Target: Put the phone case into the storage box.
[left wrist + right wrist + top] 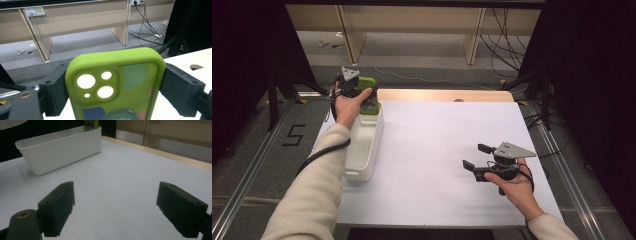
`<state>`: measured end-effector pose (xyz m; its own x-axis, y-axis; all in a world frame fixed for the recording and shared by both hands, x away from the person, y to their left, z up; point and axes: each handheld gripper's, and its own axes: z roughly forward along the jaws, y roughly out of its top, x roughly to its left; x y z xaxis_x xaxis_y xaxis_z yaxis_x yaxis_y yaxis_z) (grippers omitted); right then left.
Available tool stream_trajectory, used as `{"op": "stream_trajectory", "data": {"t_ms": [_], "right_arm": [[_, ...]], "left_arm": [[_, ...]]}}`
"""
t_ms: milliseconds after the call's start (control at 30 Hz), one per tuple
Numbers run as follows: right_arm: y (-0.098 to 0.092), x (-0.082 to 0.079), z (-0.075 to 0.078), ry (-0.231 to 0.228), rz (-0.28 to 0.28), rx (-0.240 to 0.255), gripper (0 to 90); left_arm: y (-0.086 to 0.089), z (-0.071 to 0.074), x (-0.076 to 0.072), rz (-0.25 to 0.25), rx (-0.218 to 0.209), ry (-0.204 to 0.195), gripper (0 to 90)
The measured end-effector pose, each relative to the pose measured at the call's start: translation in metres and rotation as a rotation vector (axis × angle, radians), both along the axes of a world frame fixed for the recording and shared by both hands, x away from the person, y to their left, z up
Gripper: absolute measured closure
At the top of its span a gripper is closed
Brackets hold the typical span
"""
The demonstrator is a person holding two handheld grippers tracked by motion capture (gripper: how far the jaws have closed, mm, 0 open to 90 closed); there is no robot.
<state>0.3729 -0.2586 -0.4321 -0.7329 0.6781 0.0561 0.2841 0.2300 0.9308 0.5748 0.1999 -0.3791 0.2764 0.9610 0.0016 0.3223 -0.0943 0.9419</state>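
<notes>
Lime-green rubber phone case (117, 87) clamped in left claw (362, 95), over white plastic bin (364, 145) for dropping; right claw (477, 156) wide open, empty, parked on desk (437, 150).

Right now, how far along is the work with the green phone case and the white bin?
Done: the left gripper is shut on the green phone case, held upright over the far end of the white bin. In hand: carrying it. Left: whether it goes in or comes out can't be told. The right gripper waits open above the table.
</notes>
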Motion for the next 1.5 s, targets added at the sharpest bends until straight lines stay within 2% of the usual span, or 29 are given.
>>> {"op": "stream_trajectory", "data": {"t_ms": [1500], "right_arm": [[0.0,0.0,0.0,0.001,0.002,0.001,16.0]], "left_arm": [[0.001,-0.013,0.004,0.004,0.003,0.026,15.9]]}}
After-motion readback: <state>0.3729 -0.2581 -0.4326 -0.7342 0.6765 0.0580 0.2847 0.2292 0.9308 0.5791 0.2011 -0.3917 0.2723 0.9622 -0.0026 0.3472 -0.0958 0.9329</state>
